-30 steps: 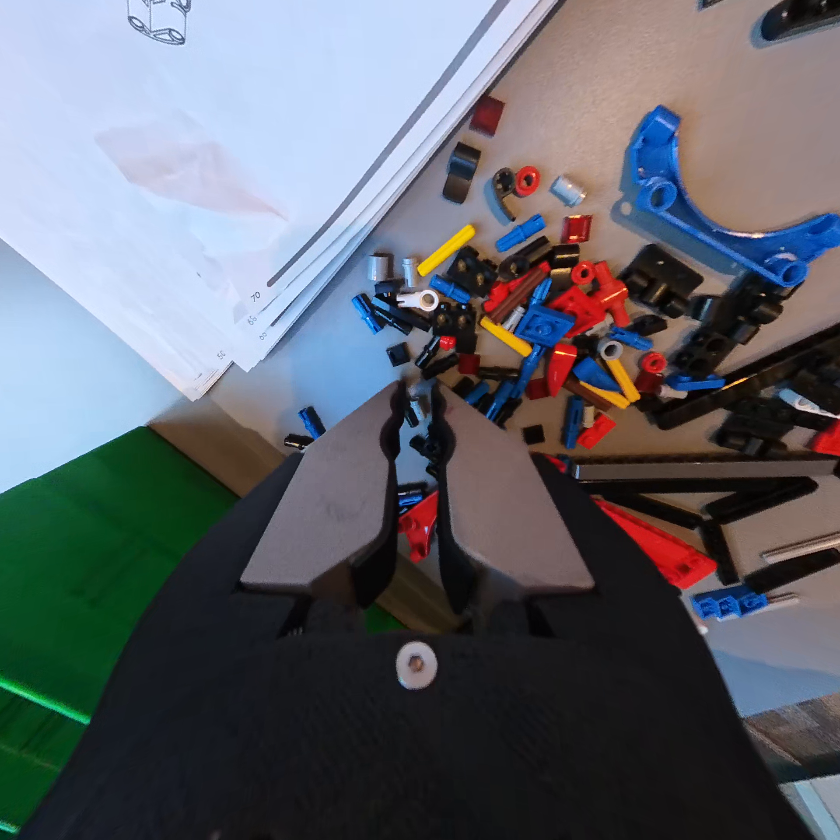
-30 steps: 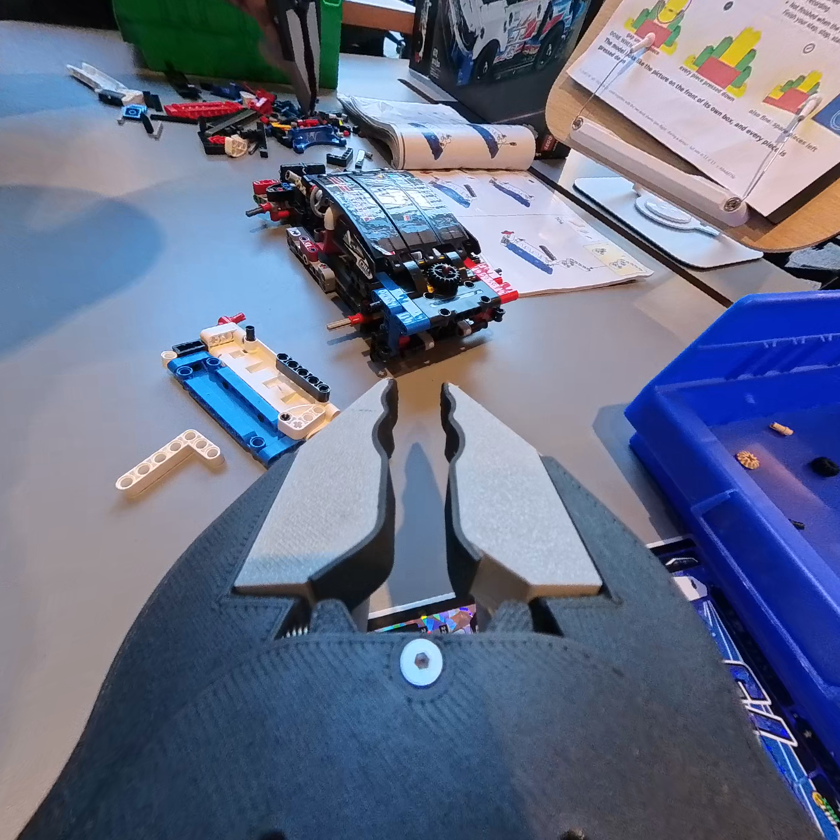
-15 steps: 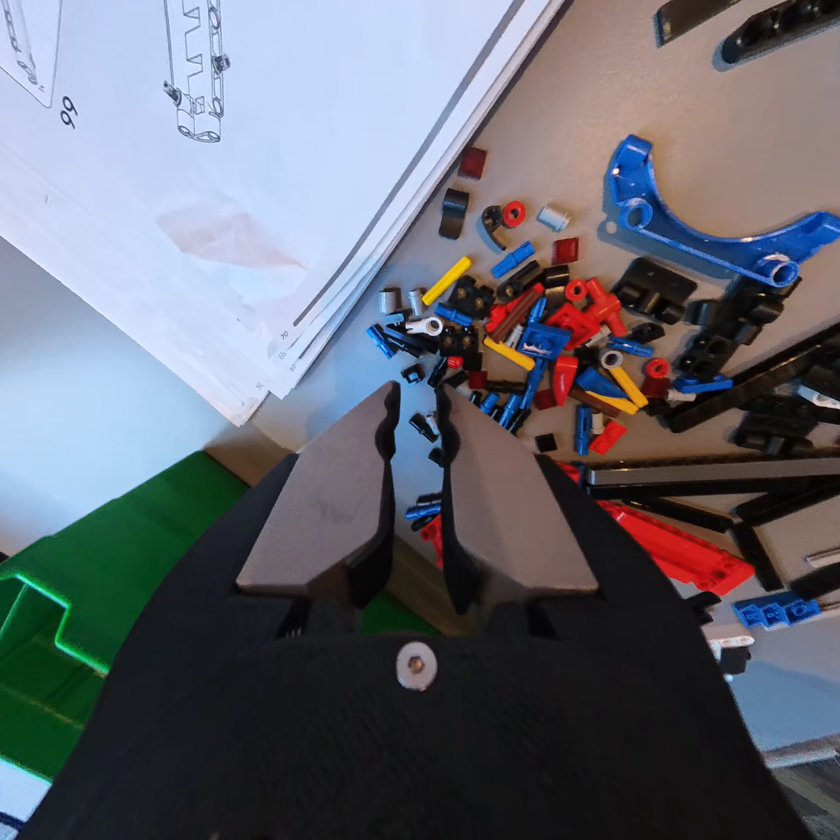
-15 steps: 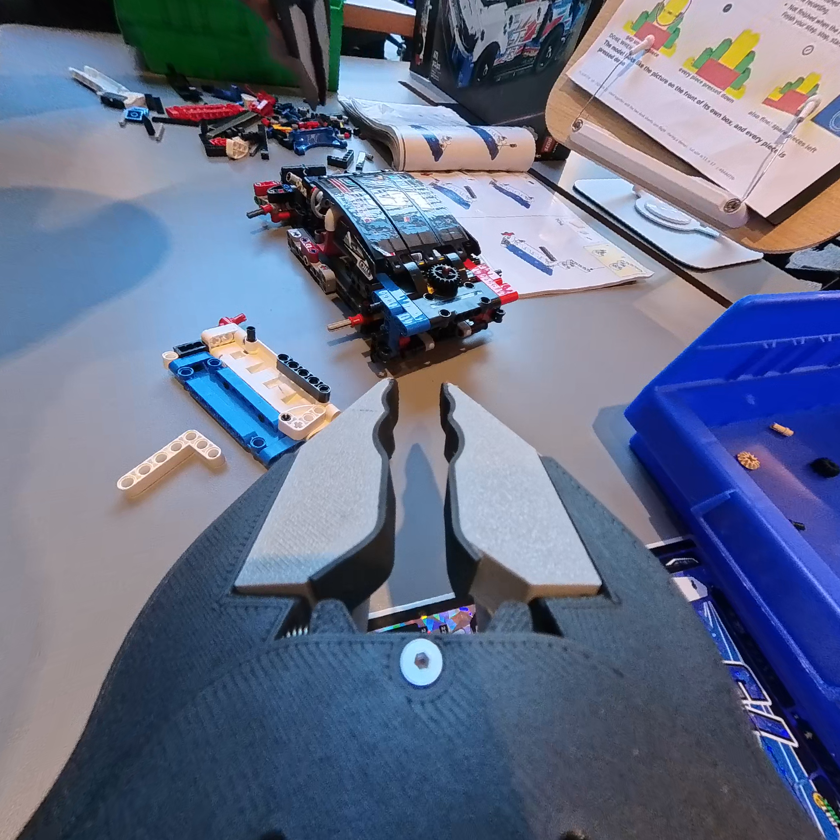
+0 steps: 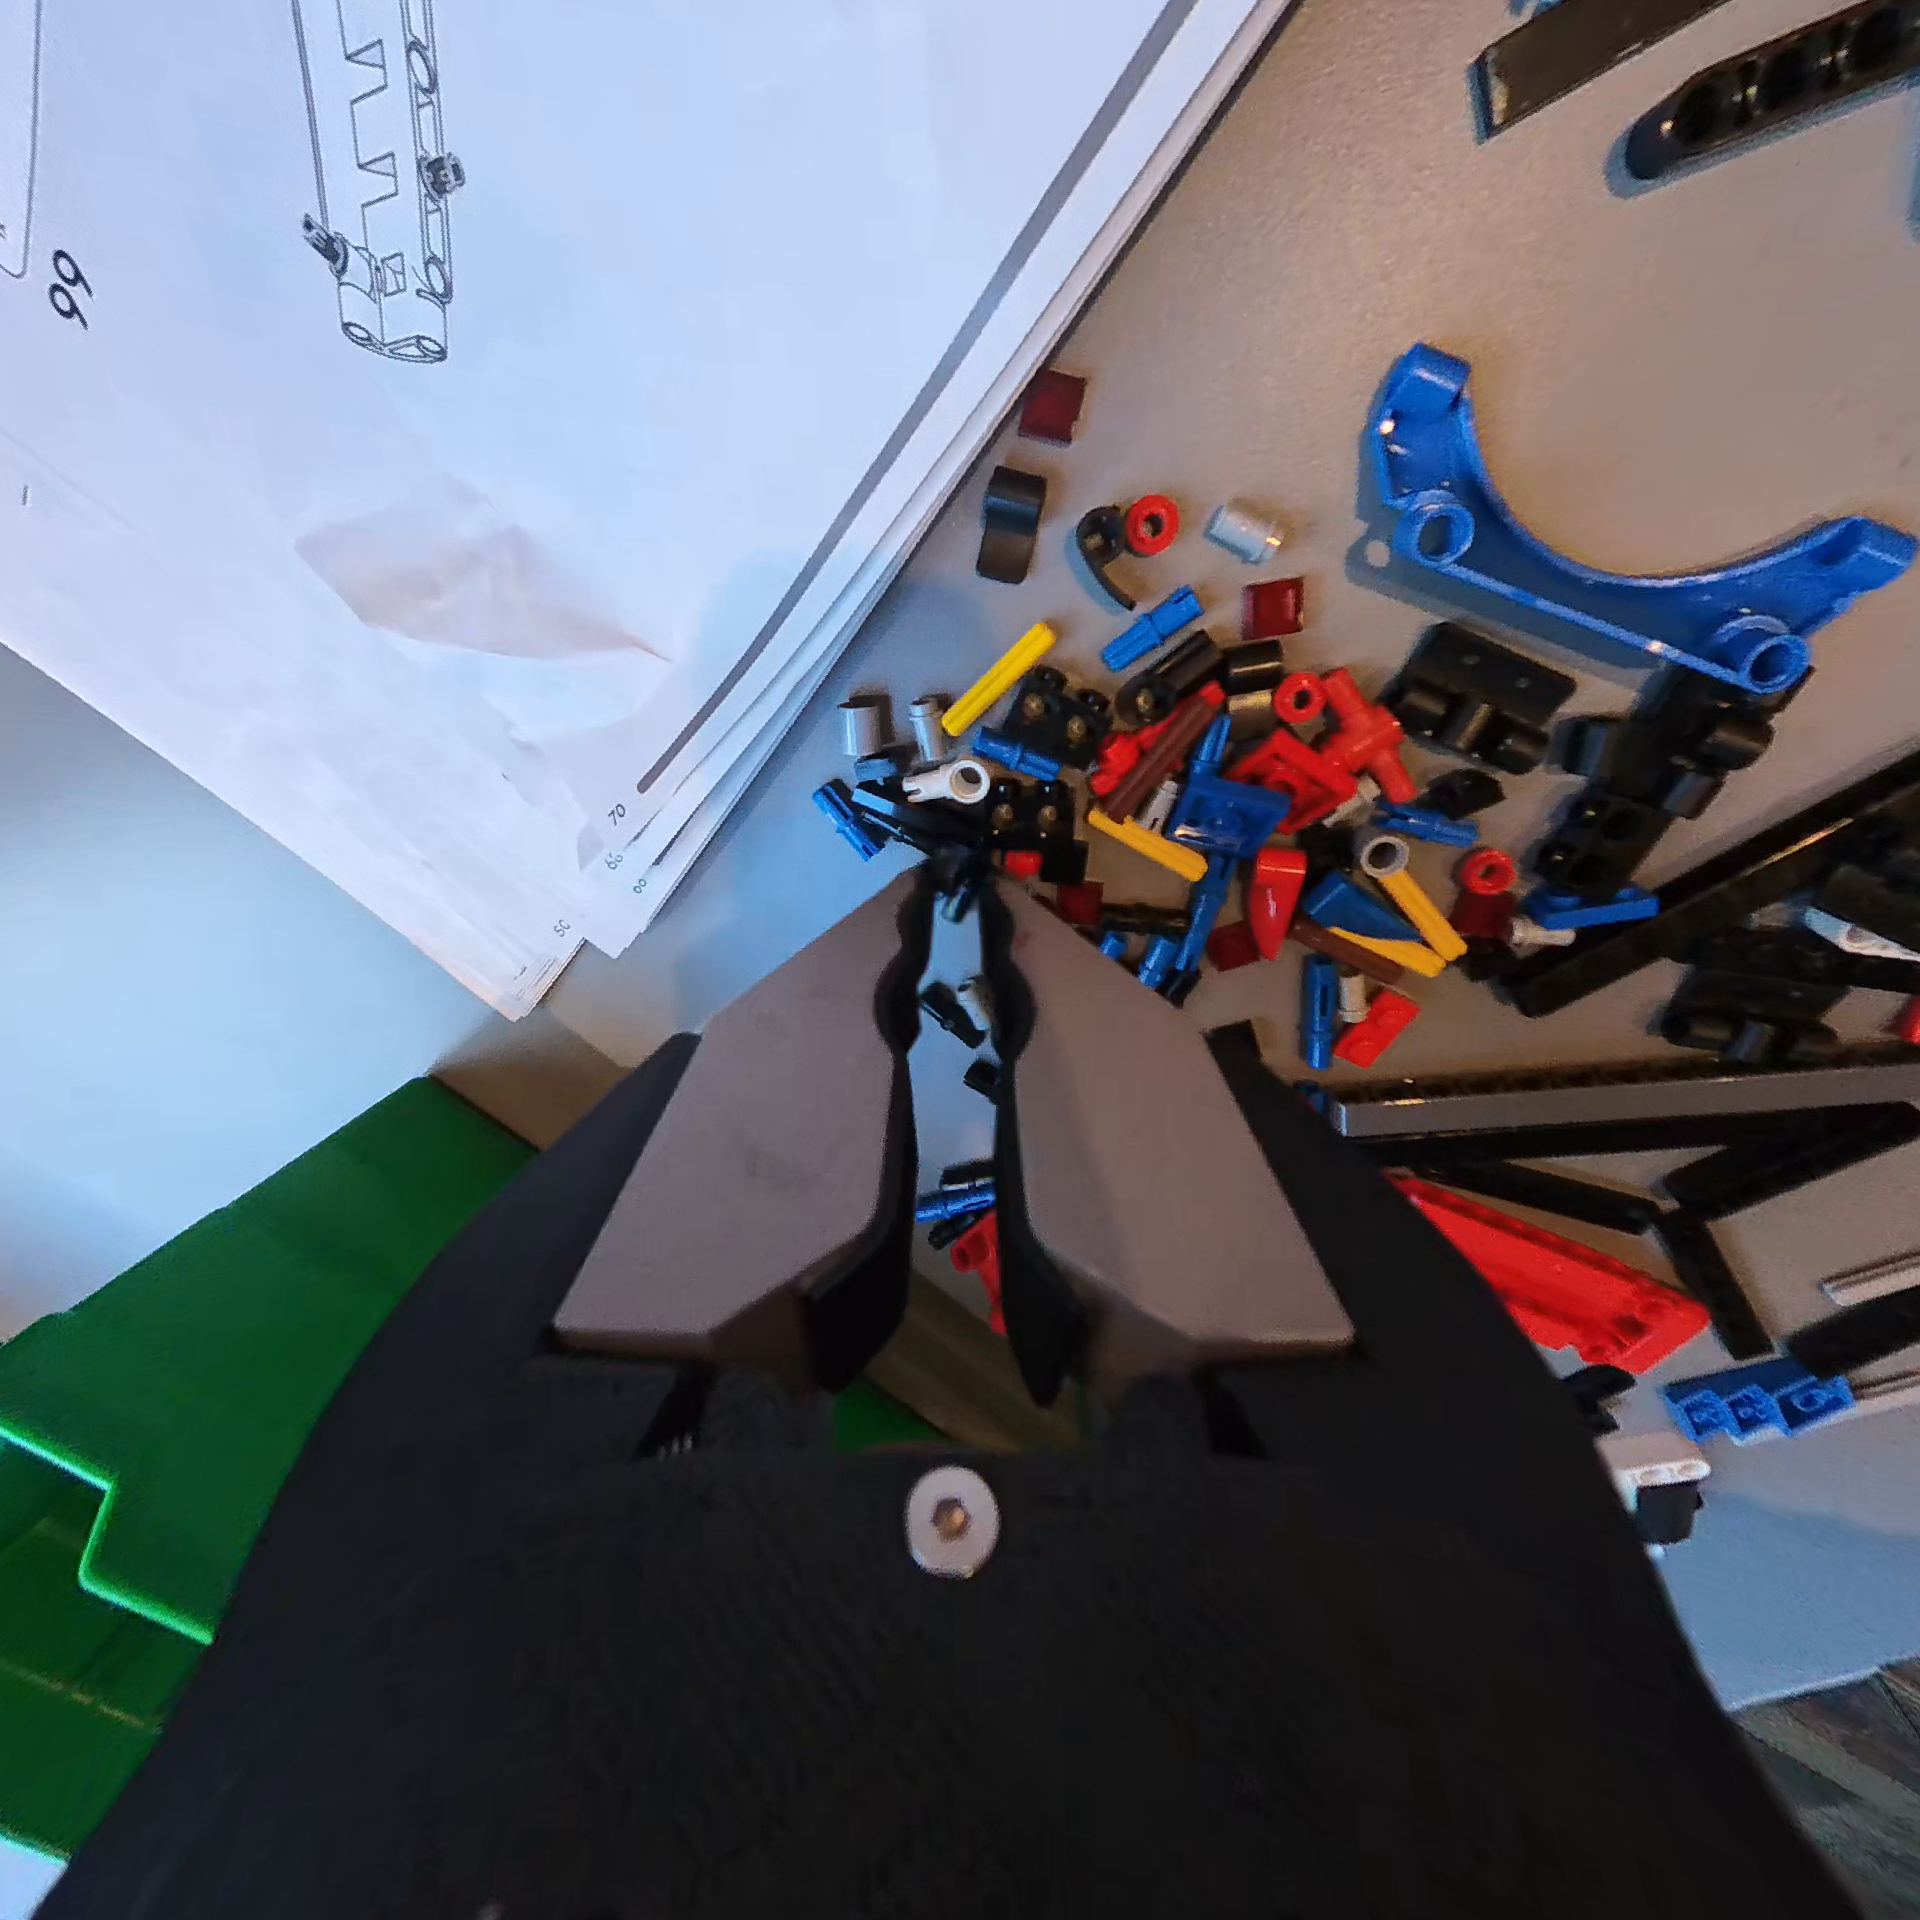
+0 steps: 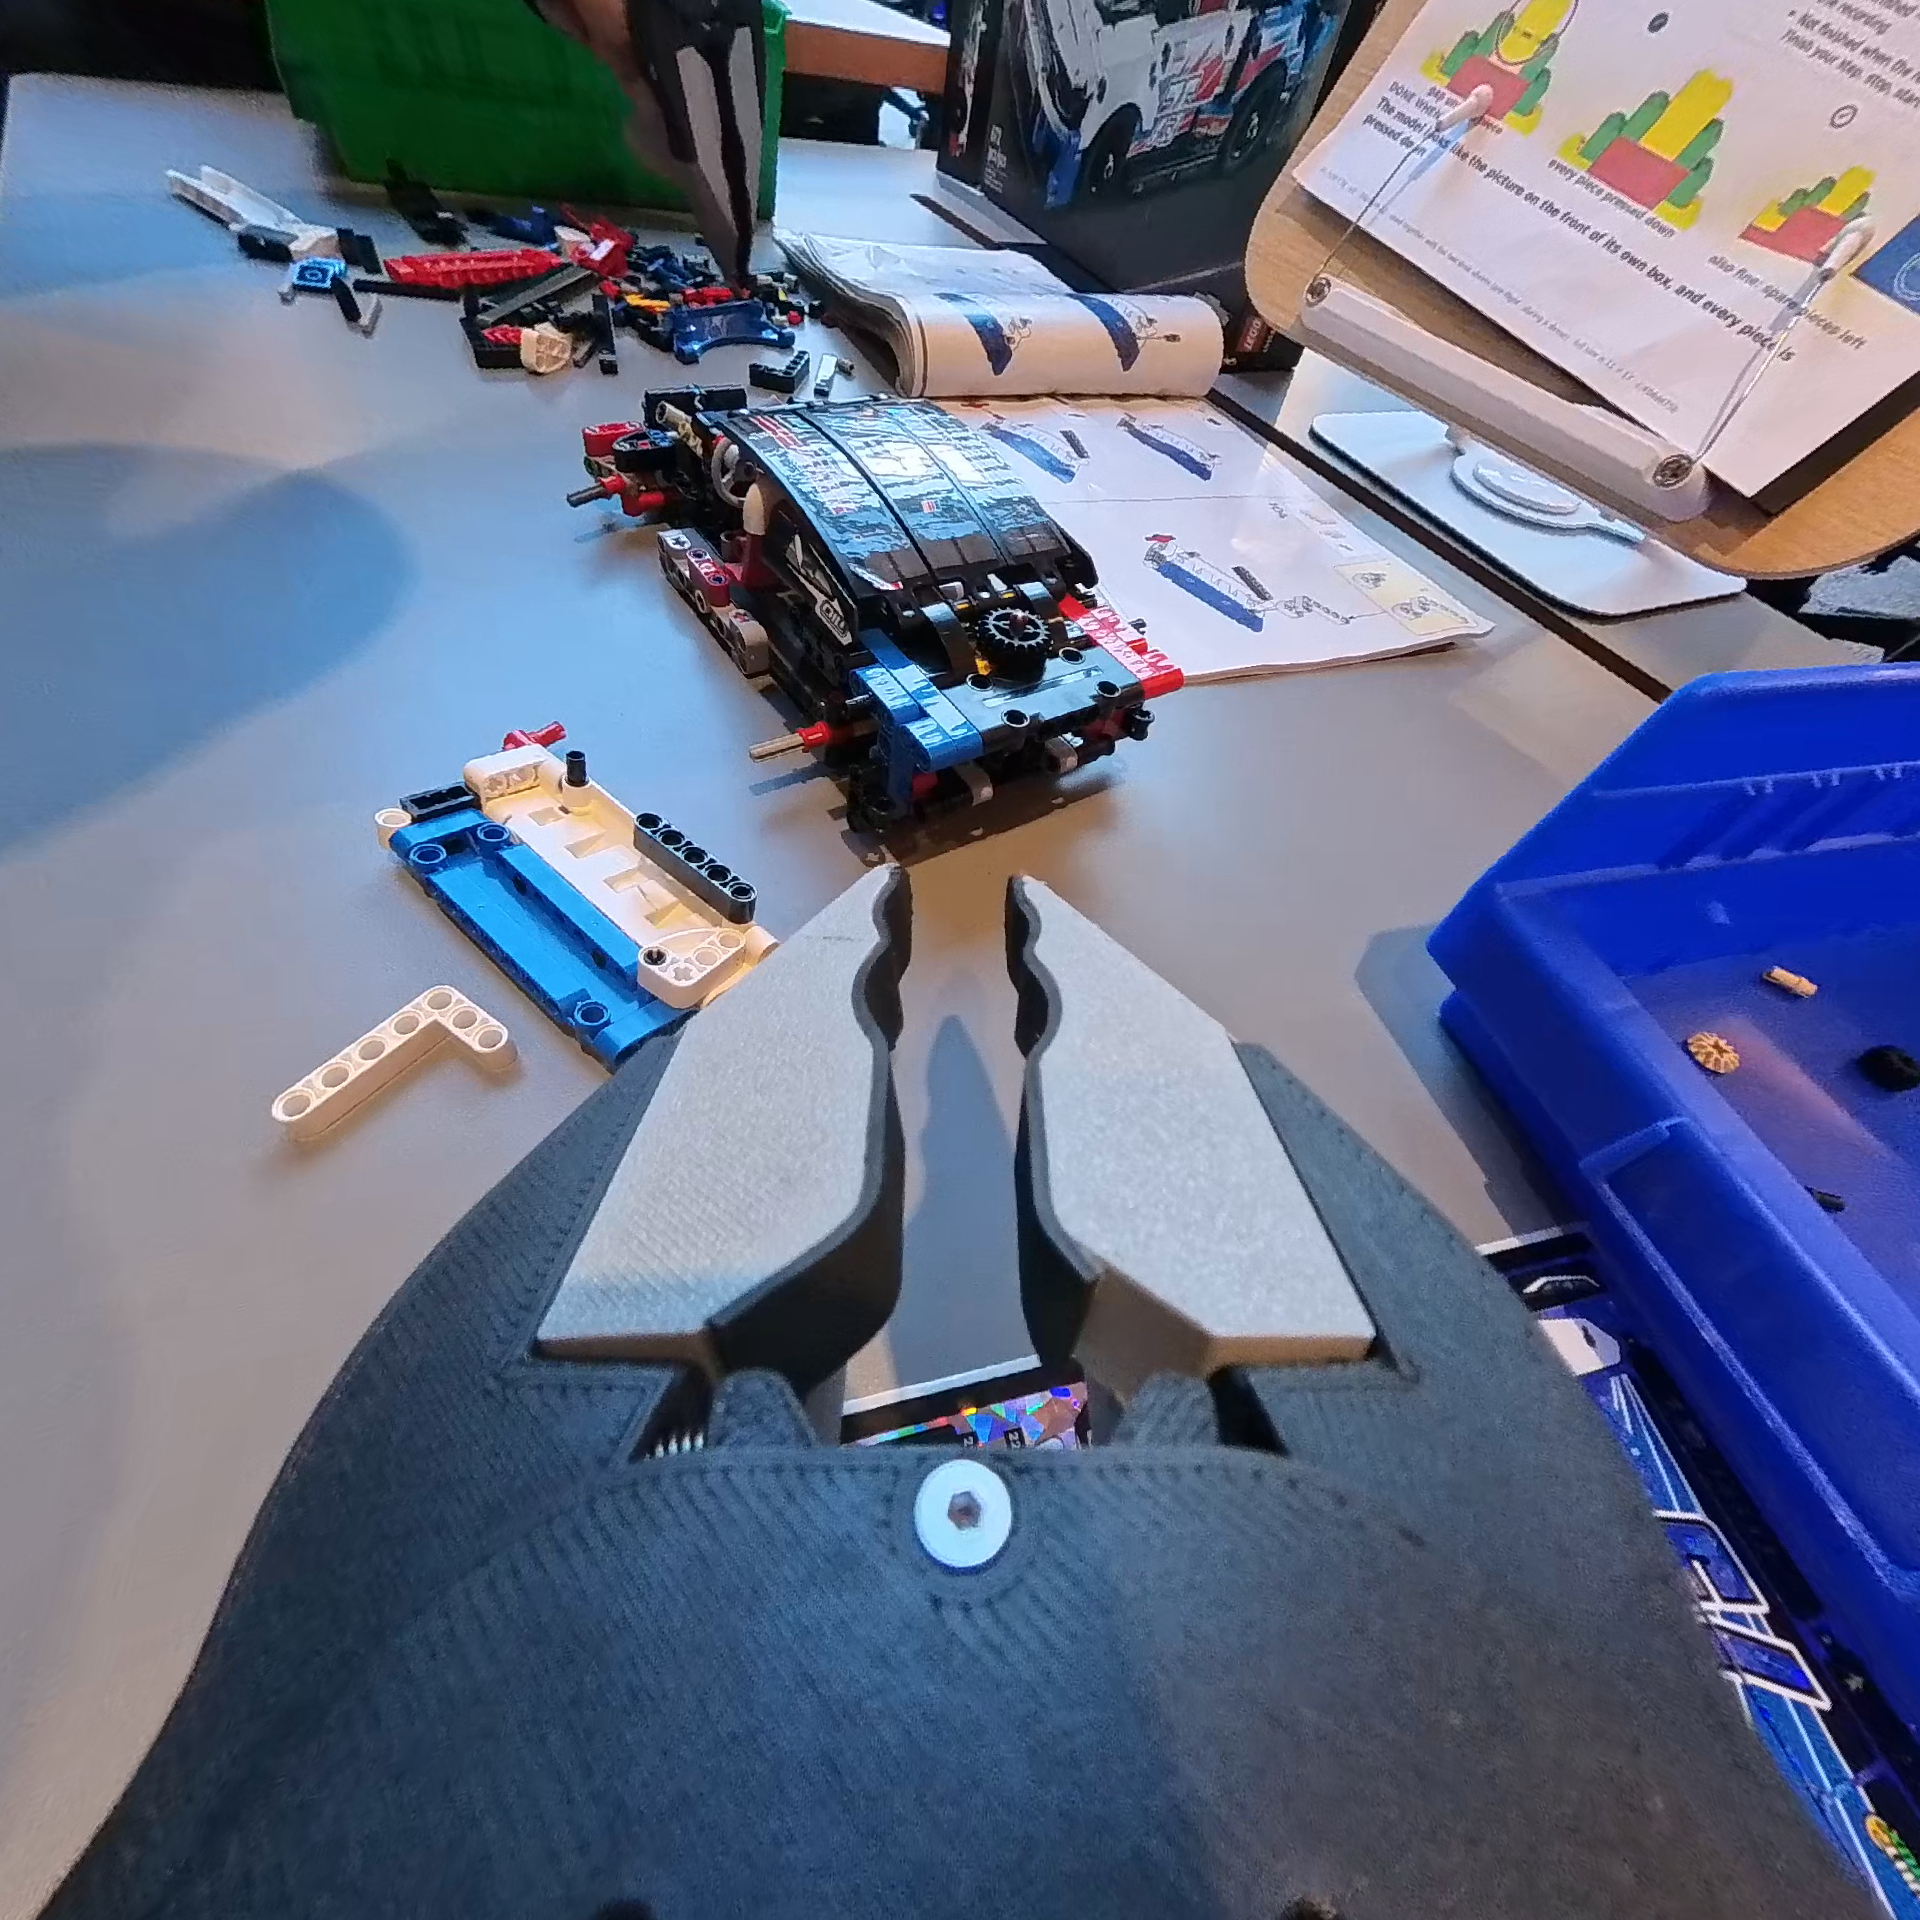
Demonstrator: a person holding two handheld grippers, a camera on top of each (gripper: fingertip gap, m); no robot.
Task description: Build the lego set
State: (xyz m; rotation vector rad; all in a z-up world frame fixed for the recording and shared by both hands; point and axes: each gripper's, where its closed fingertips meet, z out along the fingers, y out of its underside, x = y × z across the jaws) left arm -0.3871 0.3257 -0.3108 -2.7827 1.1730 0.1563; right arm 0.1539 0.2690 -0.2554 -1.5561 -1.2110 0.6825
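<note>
At the far left of the desk [image 6: 187,1039], the left gripper [image 5: 951,899] is pointing down into the pile of loose pieces [image 5: 1195,810], just right of the open instruction booklet [image 5: 468,468]. Its fingers [image 5: 800,1101] are standing a narrow gap apart, the tips closing in on a small black pin [image 5: 954,868] at the pile's near edge; whether they are already pinching it I cannot tell. To take it cleanly, the tips should probably be centring on that one pin and squeezing slowly, so the blue and black neighbours touching it are not dragged along.

Further right, a white L-shaped beam [image 6: 400,1060] and a blue-and-white panel assembly [image 6: 577,904] are lying on the desk, with the half-built car [image 6: 894,582] beyond them. The right gripper [image 6: 958,899] is hovering near the car, its fingers [image 6: 769,1132] parted and gripping nothing. A blue bin [image 6: 1704,935] is sitting at the far right.
</note>
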